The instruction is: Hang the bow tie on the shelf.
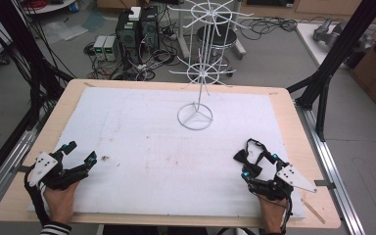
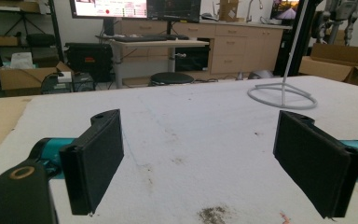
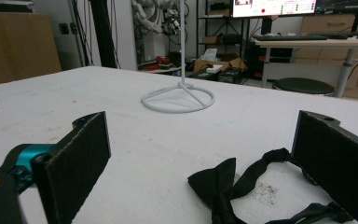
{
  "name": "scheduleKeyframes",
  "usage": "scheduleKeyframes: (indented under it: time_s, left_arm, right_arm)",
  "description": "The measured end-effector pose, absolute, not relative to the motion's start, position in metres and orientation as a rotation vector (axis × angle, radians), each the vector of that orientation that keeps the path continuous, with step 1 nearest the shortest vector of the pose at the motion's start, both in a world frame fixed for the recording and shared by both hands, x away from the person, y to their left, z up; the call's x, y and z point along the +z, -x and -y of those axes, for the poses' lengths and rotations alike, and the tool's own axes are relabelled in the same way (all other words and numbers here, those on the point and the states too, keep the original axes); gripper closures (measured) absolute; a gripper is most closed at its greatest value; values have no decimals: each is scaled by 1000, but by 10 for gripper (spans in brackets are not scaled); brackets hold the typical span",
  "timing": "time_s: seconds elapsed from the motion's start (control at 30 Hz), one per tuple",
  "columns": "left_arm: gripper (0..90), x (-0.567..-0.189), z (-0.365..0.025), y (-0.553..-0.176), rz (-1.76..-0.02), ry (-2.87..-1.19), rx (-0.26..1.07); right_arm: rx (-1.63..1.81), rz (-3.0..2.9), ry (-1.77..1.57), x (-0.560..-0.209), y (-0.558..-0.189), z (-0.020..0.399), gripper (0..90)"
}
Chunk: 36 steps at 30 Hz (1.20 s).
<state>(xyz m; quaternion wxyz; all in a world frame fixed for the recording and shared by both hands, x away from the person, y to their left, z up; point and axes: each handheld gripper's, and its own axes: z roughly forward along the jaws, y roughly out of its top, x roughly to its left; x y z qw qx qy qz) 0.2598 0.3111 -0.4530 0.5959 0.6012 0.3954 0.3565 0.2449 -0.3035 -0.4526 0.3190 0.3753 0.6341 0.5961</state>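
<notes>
Black fabric bow tie lay limp between right gripper's wide jaws, ungrasped | left gripper gaped wide over stained white foam mat; white wire display rack stood beyond, unobstructed | wooden table underneath

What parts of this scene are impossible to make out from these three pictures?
- Black fabric bow tie: the right gripper view's bottom edge cuts off its lower half.
- White wire display rack: both gripper views show just its ring base and pole; their top edges cut off the arms.
- Monitor text: too small and blurred in the left gripper view.
- Dark stain: what it is stays unclear.
</notes>
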Motion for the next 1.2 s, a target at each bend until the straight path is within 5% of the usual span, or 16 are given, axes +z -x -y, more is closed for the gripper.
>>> scheduleKeyframes:
  time_s: [1.2]
  left_arm:
    - [158,-453,-311,-259,-906,-1390,826]
  right_arm:
    - [1593,-1716,-1068,-450,-253,309,33]
